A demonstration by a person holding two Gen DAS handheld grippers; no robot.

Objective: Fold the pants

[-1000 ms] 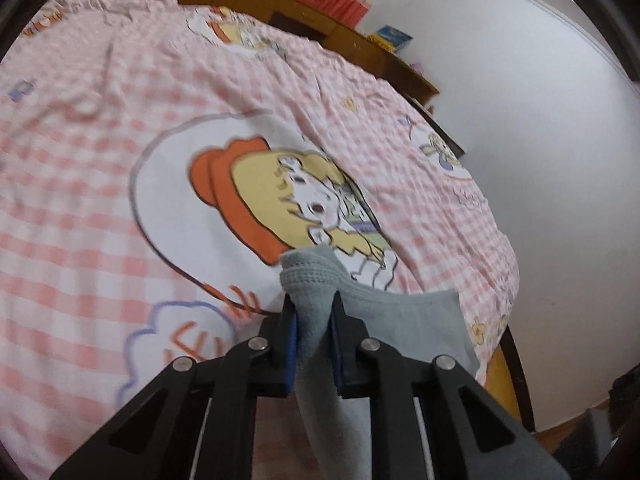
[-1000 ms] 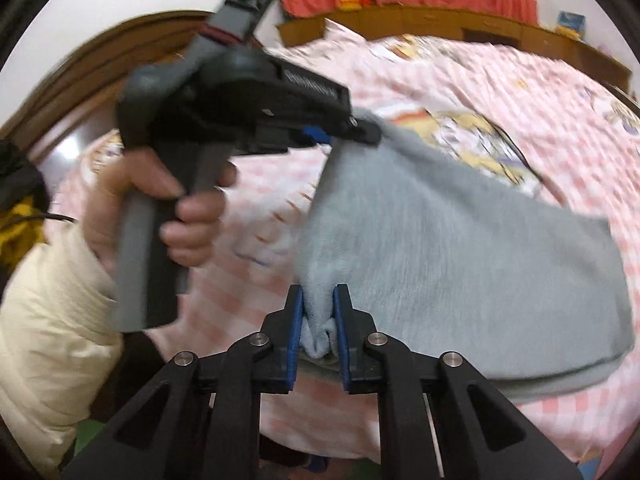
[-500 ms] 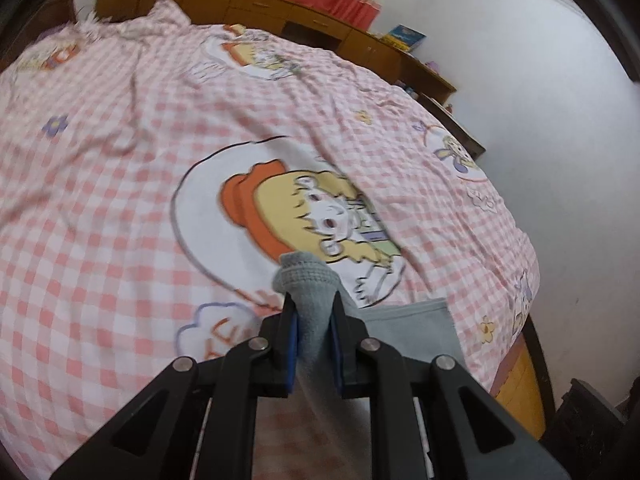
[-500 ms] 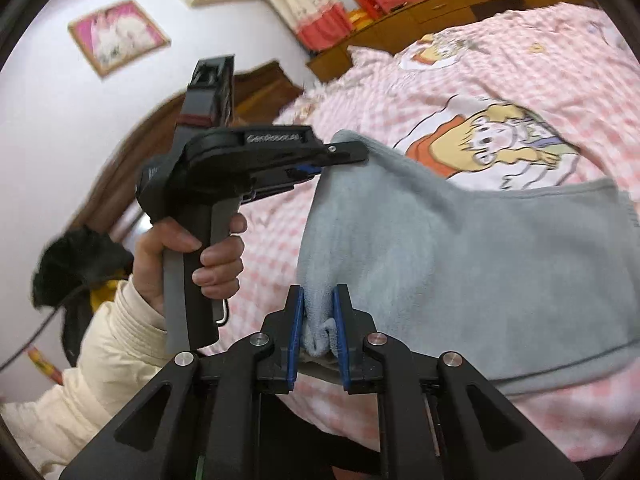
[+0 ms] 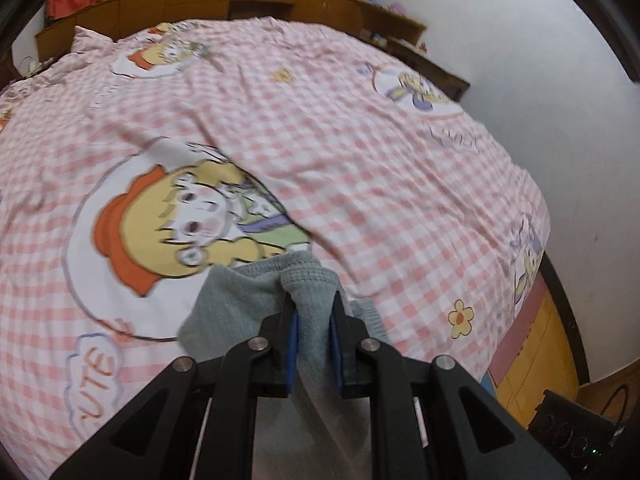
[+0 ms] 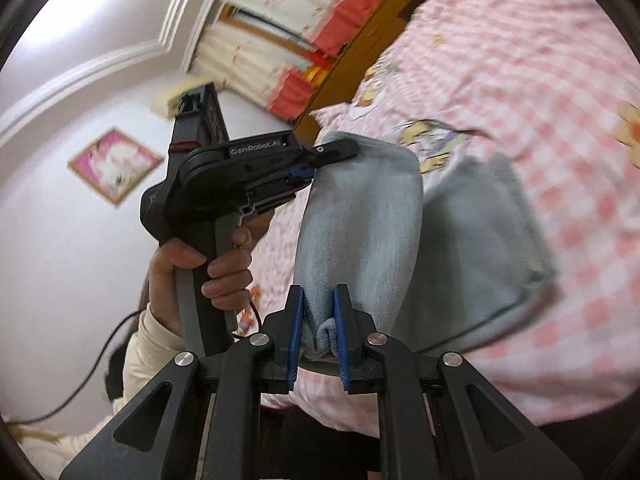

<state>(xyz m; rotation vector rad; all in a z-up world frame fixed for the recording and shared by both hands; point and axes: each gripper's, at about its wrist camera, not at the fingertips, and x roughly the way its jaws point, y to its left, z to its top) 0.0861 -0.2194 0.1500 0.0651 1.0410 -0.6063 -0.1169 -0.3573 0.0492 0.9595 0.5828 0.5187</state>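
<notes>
Grey pants (image 6: 360,224) hang lifted between both grippers above a pink checked bedspread (image 5: 360,160). My right gripper (image 6: 319,312) is shut on a bunched corner of the pants at the near edge. My left gripper (image 5: 312,300) is shut on another ribbed corner of the pants (image 5: 308,276). In the right wrist view the left gripper (image 6: 320,160) appears from the side, held by a hand (image 6: 208,264), pinching the raised top edge of the cloth. The lower part of the pants (image 6: 480,240) drapes onto the bed.
The bedspread carries cartoon prints (image 5: 184,228). A wooden headboard shelf (image 5: 240,4) with red curtains runs along the far side. A white wall (image 5: 540,80) stands to the right. A framed picture (image 6: 114,164) hangs on the wall behind the hand.
Both grippers have lifted and swung the pants farther over the bed. The held edge has folded over, so the cloth now hangs narrower between them.
</notes>
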